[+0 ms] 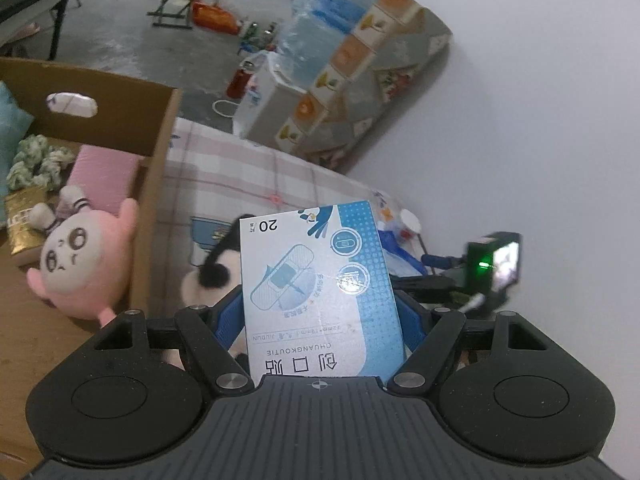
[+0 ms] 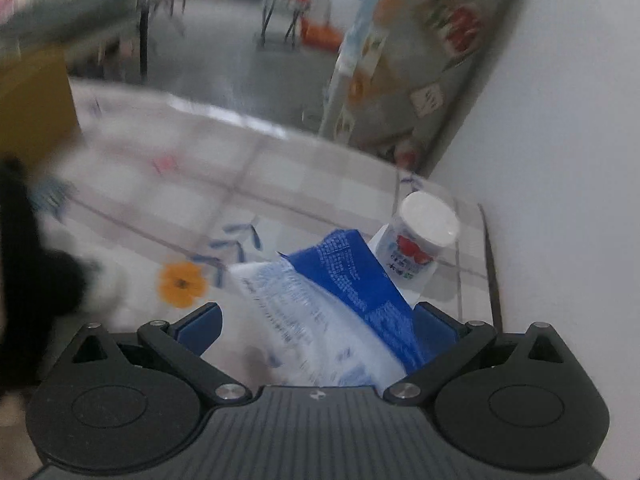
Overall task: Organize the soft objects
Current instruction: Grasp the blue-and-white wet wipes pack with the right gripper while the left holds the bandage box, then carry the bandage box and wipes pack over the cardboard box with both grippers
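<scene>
My left gripper [image 1: 320, 320] is shut on a blue-and-white plaster box [image 1: 316, 284] and holds it upright above the checked cloth [image 1: 248, 184]. A black-and-white plush [image 1: 212, 276] lies just behind the box. To the left stands a cardboard box [image 1: 120, 120] holding a pink plush [image 1: 76, 264], a pink pad [image 1: 100, 172] and a green knit piece [image 1: 36, 160]. My right gripper [image 2: 320, 328] is wide open around a blue-and-white soft packet [image 2: 328, 312] that lies between the fingers. A small white-capped cup [image 2: 420, 244] stands behind it. The right wrist view is blurred.
A white wall runs along the right. A patterned mattress [image 1: 380, 92] leans against it beyond the table's far edge. The other gripper's camera [image 1: 496, 264] shows at the right. A dark plush shape [image 2: 24, 280] sits at the left of the right wrist view.
</scene>
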`<state>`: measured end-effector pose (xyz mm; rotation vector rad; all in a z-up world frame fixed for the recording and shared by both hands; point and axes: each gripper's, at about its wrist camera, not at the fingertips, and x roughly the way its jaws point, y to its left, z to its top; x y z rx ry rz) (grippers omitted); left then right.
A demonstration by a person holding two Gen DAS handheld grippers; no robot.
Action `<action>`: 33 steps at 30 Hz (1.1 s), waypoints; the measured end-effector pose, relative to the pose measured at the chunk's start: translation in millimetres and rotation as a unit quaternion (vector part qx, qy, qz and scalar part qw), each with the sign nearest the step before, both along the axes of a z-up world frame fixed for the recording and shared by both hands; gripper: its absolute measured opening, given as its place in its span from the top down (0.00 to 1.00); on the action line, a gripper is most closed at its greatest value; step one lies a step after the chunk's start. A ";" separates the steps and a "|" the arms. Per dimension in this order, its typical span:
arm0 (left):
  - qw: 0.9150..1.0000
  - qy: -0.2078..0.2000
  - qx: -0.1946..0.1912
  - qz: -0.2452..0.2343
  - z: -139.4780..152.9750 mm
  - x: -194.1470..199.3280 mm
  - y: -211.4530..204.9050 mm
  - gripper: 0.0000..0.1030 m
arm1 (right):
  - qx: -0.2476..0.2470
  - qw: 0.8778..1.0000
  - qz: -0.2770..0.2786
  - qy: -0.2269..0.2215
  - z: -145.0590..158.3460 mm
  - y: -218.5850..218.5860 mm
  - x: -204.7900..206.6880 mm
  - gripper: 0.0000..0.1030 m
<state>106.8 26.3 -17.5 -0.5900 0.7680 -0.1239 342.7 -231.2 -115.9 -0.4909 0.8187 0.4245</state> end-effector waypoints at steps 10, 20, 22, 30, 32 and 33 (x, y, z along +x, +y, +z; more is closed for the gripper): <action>1.000 0.000 -0.022 0.019 -7.0 -10.6 26.4 0.27 | -0.043 0.999 -0.008 -0.001 -16.6 13.7 1.0 0.54; 0.999 -0.022 -0.022 0.012 8.0 -35.7 26.5 0.27 | 0.122 0.988 -0.038 0.083 17.3 -21.1 -62.5 0.61; 0.999 -0.025 -0.023 0.011 9.8 -41.4 26.3 0.27 | 0.205 0.968 -0.047 0.134 24.1 -41.5 -80.4 0.61; 0.999 -0.015 -0.035 0.002 5.8 -48.1 19.1 0.27 | 0.499 0.802 -0.123 0.304 -6.3 -133.8 -112.3 0.60; 0.999 -0.012 -0.039 0.001 4.2 -49.5 18.1 0.27 | 0.517 0.796 -0.153 0.275 -10.1 -159.3 -113.2 0.59; 0.999 -0.010 -0.040 0.002 3.5 -49.9 17.7 0.27 | 0.514 0.801 -0.168 0.255 -9.0 -169.3 -114.0 0.58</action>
